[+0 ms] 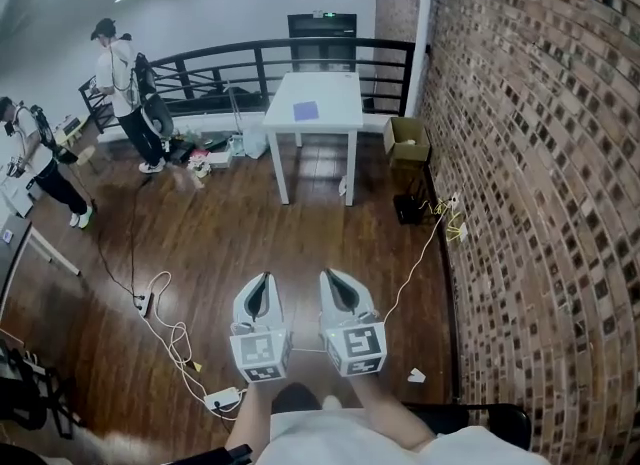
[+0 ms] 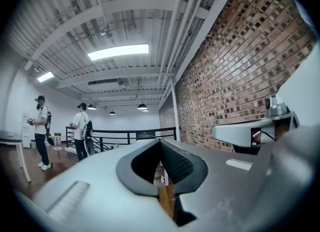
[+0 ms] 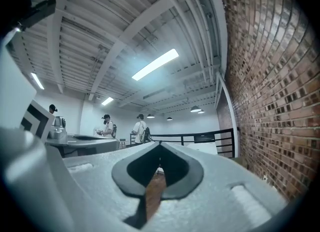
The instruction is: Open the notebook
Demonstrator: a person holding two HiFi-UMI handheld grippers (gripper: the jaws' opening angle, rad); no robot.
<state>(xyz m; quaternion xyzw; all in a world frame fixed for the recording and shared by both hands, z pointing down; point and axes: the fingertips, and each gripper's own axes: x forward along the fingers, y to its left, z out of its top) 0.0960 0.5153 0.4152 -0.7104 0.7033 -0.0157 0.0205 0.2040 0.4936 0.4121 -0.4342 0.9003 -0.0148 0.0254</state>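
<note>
A purple notebook (image 1: 305, 110) lies shut on a white table (image 1: 340, 125) at the far end of the room, by the black railing. Both grippers are held out level over the wooden floor, well short of the table. My left gripper (image 1: 262, 278) has its jaws together with nothing between them; in the left gripper view its tips (image 2: 160, 141) meet. My right gripper (image 1: 327, 275) is shut and empty too, its tips (image 3: 159, 145) closed in the right gripper view, where the white table (image 3: 212, 149) shows ahead.
A brick wall (image 1: 530, 153) runs along the right. A cardboard box (image 1: 405, 138) and a black item (image 1: 408, 210) sit beside the table. Cables and a power strip (image 1: 222, 397) trail over the floor at left. Two people (image 1: 125, 88) stand at the far left.
</note>
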